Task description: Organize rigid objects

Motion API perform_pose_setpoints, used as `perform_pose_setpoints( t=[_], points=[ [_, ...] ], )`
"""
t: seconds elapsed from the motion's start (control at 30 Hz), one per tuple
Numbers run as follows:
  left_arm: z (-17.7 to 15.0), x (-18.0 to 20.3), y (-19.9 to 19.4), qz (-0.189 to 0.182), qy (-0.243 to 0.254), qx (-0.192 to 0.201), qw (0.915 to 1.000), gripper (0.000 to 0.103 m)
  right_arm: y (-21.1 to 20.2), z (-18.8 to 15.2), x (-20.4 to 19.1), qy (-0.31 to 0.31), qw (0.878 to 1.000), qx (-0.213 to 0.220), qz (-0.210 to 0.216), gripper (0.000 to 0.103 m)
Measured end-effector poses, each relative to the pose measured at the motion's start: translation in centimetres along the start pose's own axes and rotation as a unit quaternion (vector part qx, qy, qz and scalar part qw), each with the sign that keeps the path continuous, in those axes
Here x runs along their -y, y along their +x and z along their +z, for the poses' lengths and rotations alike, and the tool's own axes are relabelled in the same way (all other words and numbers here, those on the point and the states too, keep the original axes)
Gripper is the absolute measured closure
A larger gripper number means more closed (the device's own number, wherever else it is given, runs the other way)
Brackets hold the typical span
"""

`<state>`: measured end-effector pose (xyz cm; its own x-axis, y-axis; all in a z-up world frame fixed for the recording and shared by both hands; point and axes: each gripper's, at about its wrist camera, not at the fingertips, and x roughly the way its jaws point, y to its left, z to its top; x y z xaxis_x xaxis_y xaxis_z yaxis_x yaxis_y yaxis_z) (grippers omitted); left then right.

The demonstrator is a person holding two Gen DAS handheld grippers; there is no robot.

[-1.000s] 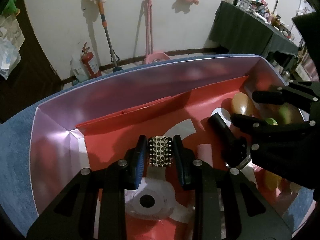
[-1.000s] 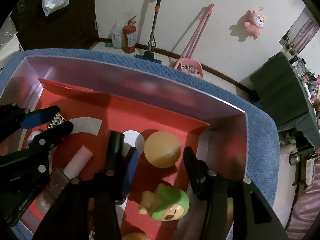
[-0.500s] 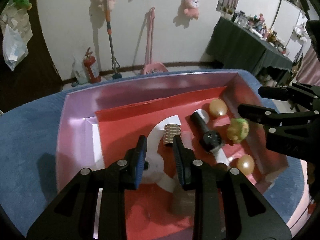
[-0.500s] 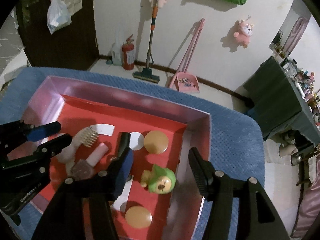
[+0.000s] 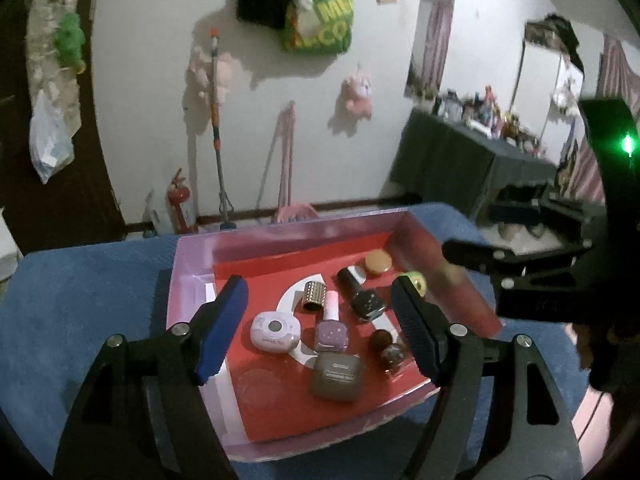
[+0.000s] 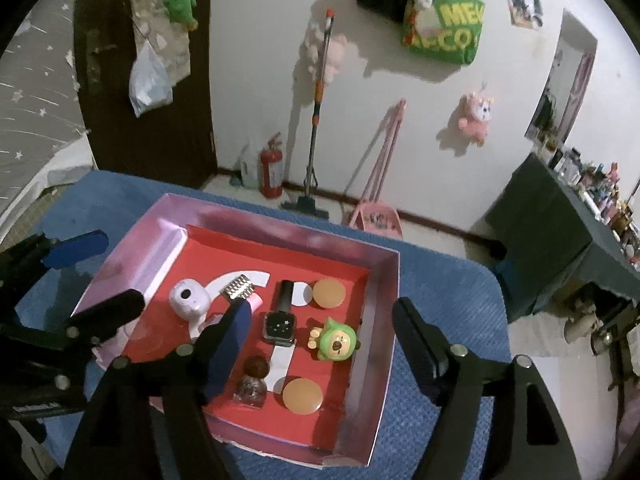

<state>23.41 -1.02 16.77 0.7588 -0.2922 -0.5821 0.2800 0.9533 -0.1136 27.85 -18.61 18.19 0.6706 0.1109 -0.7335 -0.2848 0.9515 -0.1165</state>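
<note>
Both jaws newly apart above glossy rectangular tray [image 6: 380,320]

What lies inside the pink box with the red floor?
The pink box holds a green figurine, two orange discs, a black nail-polish bottle, a brown bottle, a purple bottle and a white case. The right gripper's finger covers some of the floor.

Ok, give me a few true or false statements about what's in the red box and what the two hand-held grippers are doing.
1. The green toy lies inside the red box. True.
2. The left hand-held gripper grips the gold cap. False: its jaws are open and empty, having just opened.
3. The right hand-held gripper is open. True.
4. The box sits on bare wood. False: it sits on a blue cloth.
</note>
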Motion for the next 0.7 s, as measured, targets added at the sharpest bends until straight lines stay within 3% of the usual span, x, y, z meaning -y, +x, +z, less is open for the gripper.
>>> perform_pose_setpoints(
  t=[0.27, 0.53, 0.7],
  points=[
    [-2.7, -0.2, -3.2, 0.059, 0.003, 0.073, 0.9956, 0.011, -3.9, -4.2, -0.6, 0.033, 0.995, 0.096, 0.005, 0.000],
    [-6.0, -0.4, -1.0, 0.093, -0.013, 0.069, 0.9932, 0.008, -3.4, -8.0, -2.1, 0.033, 0.987, 0.156, -0.017, 0.000],
    [-6.9, -0.7, 1.3, 0.105, -0.015, 0.055, 0.9929, 0.008, -0.8, -9.2, -2.0, 0.042, 0.987, 0.155, -0.029, 0.000]
  ],
)
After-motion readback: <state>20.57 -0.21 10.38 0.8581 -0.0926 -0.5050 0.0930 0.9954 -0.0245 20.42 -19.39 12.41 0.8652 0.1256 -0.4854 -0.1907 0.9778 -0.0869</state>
